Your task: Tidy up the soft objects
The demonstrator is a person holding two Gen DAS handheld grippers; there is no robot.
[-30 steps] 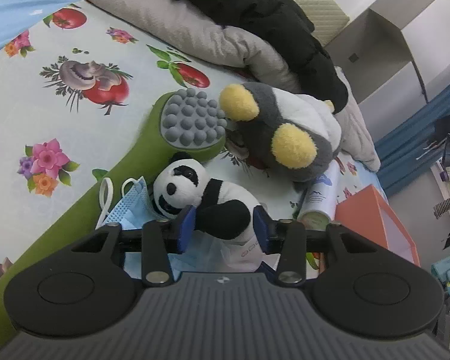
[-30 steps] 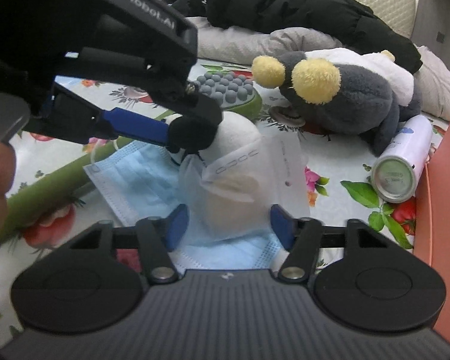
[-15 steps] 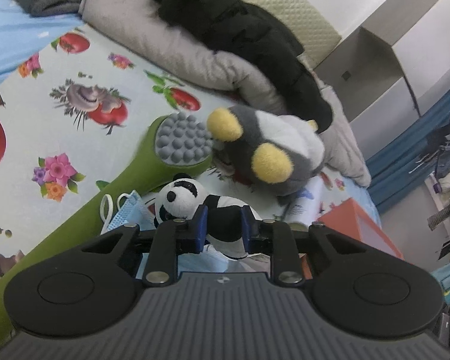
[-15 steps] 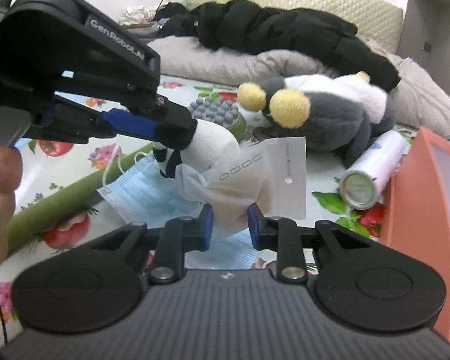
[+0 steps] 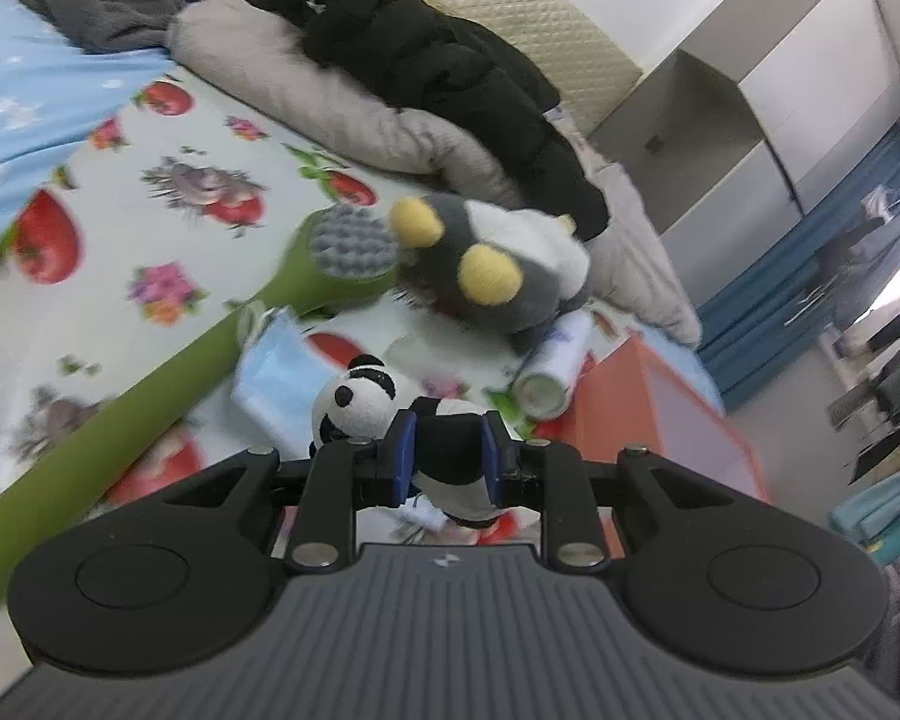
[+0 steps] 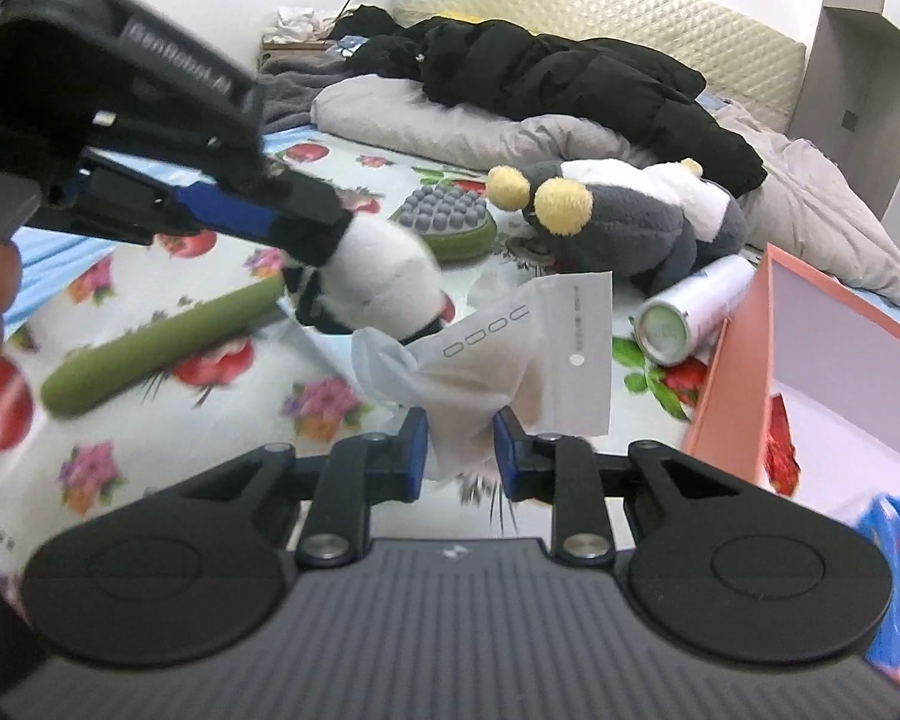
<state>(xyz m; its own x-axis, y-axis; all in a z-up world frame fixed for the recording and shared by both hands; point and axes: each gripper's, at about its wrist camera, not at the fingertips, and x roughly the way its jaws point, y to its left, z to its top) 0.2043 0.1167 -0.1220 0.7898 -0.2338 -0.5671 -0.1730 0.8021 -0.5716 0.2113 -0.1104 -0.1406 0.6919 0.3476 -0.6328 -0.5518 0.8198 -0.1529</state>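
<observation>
My left gripper (image 5: 447, 456) is shut on the black middle of a small panda plush (image 5: 360, 405) and holds it above the bed; the panda also shows in the right wrist view (image 6: 378, 282). My right gripper (image 6: 459, 450) is shut on a frosted white pouch (image 6: 486, 360) with a printed label, lifted just below the panda. A grey plush with yellow ears (image 5: 486, 270) lies on the patterned sheet; it also shows in the right wrist view (image 6: 618, 216).
A long green massage stick with a grey nubbed head (image 5: 342, 252) lies across the sheet beside a blue face mask (image 5: 282, 384). A white spray can (image 6: 684, 312) lies next to an open orange box (image 6: 744, 360). A black jacket (image 6: 546, 72) and grey pillow are at the back.
Both grippers closed, left on the panda and right on the pouch, then lifted them off the sheet and drew them back toward the orange box.
</observation>
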